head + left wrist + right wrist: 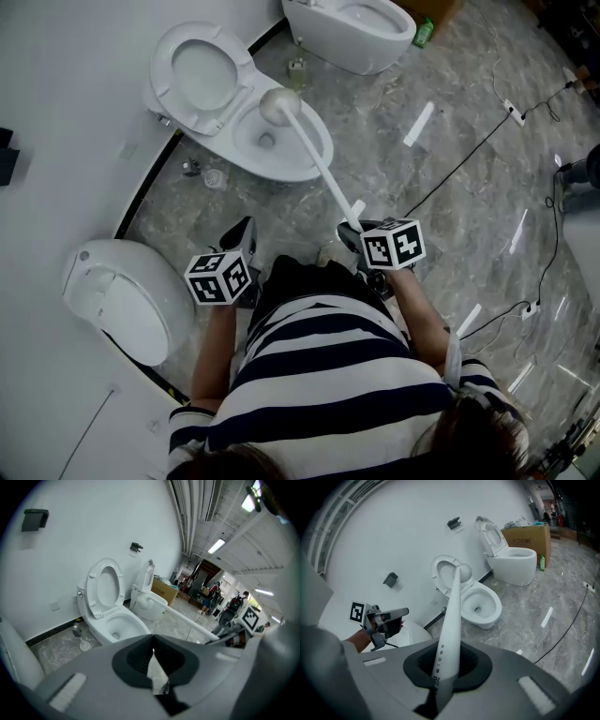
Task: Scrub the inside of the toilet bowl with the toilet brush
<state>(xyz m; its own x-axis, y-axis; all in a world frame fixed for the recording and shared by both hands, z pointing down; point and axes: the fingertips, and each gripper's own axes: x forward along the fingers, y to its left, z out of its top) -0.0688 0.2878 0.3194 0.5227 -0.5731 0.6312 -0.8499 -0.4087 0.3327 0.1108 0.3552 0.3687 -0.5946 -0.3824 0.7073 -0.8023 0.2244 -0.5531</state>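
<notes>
A white toilet (300, 161) stands with its lid up against the wall, and its bowl (117, 626) (480, 606) shows in both gripper views. My right gripper (354, 228) (449, 654) is shut on the long white handle (447, 630) of the toilet brush (319, 159). The round brush head (278, 104) (462, 571) hangs over the back part of the bowl, above the rim. My left gripper (240, 234) (153, 638) is held to the left of the handle, jaws together, with nothing in them.
A second open toilet (352, 33) stands at the top, with a green bottle (424, 33) beside it. A closed toilet (122, 300) is at the left. Cables (487, 141) and white strips (419, 124) lie on the marble floor. A cardboard box (527, 538) sits beyond.
</notes>
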